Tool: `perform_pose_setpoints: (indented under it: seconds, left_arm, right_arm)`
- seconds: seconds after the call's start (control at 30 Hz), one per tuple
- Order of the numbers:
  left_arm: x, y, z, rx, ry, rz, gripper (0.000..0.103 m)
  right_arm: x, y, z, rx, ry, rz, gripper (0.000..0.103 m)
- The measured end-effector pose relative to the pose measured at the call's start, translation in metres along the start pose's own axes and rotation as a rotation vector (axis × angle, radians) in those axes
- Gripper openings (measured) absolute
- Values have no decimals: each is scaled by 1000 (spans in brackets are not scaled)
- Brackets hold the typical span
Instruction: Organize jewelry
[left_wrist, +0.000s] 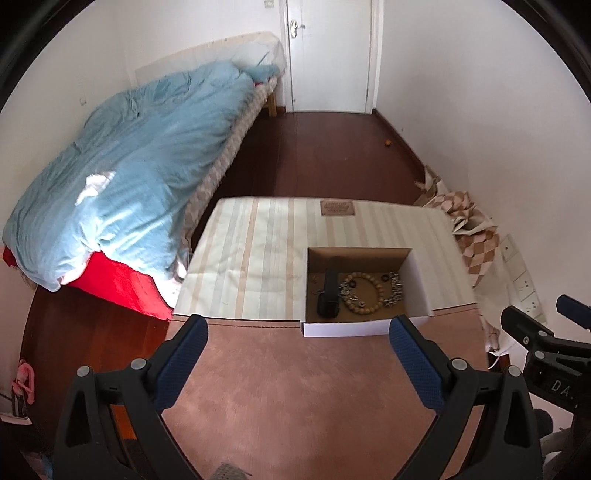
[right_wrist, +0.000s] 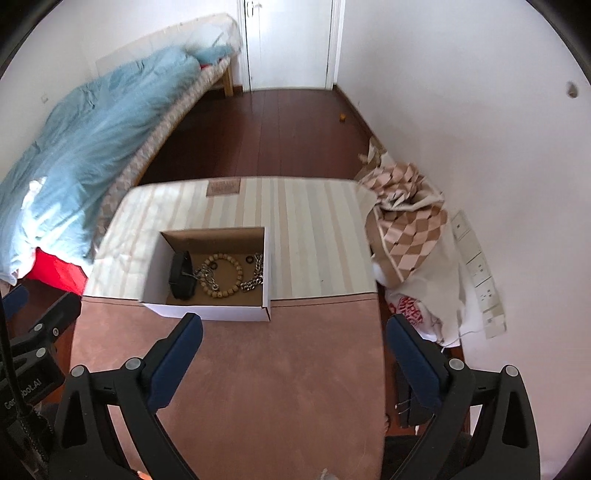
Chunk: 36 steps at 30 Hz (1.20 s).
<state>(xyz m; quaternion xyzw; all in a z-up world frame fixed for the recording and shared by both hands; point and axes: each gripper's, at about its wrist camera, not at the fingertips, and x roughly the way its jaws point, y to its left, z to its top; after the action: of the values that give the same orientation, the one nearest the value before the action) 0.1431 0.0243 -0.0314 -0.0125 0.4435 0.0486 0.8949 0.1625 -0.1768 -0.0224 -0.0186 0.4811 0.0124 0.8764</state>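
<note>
An open white cardboard box (left_wrist: 343, 329) (right_wrist: 207, 312) stands on the table where the pink mat meets the striped cloth. In it lie a black watch (left_wrist: 328, 295) (right_wrist: 181, 275), a wooden bead bracelet (left_wrist: 364, 291) (right_wrist: 223, 275) and silver chains (left_wrist: 393, 291) (right_wrist: 255, 278). My left gripper (left_wrist: 299, 326) is open and empty, held above the pink mat just in front of the box. My right gripper (right_wrist: 295, 325) is open and empty, in front of the box and to its right.
A pink mat (left_wrist: 295, 387) (right_wrist: 229, 369) covers the near table, a striped cloth (left_wrist: 255, 251) (right_wrist: 314, 229) the far part. A bed with a blue duvet (left_wrist: 140, 166) (right_wrist: 81, 147) lies left. Checkered cloth (right_wrist: 410, 229) and a bag sit by the right wall.
</note>
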Motion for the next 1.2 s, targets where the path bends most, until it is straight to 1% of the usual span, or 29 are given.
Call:
perform_pose_setpoints:
  seconds: [0.13,0.3,0.43,0.53,0.63,0.77,0.87,1.07,1.2]
  left_arm:
    - [-39,-3,-4,-1,-36,-15,100]
    - [-91,3,-7,-21,-96,-23,100]
    - [-118,6,-11,-36,-120,-29,100]
    - [-134,7,-14,-45,-117,-32,100]
    - [-145,9,-15,-55,-113,-34,100]
    - [-149,10,-14,-65,-103,-34,100]
    - [-145,8,-12,-61,-98,-26,100]
    - [-117,1,0,-45,-65,3,100]
    - [-91,0,12,-50,-33,3,100]
  right_arm:
    - [-54,-4,-7,5,-76,12,101]
    - [-112,-12,-15,15,-163,3,101]
    - [-146,-13,-20,10,-208,-2,101]
    - [-167,-11,-24,-1,-230,0,102]
    - [-179,-8,-27,-10,-236,10,102]
    - [-182,-5,-27,-17,-224,17,102]
    - [-175,-4,-23,-17,-211,12,102]
    - [-144,-7,-5,-2,-181,4,102]
    - [-120,-10,10,7,-156,-10,103]
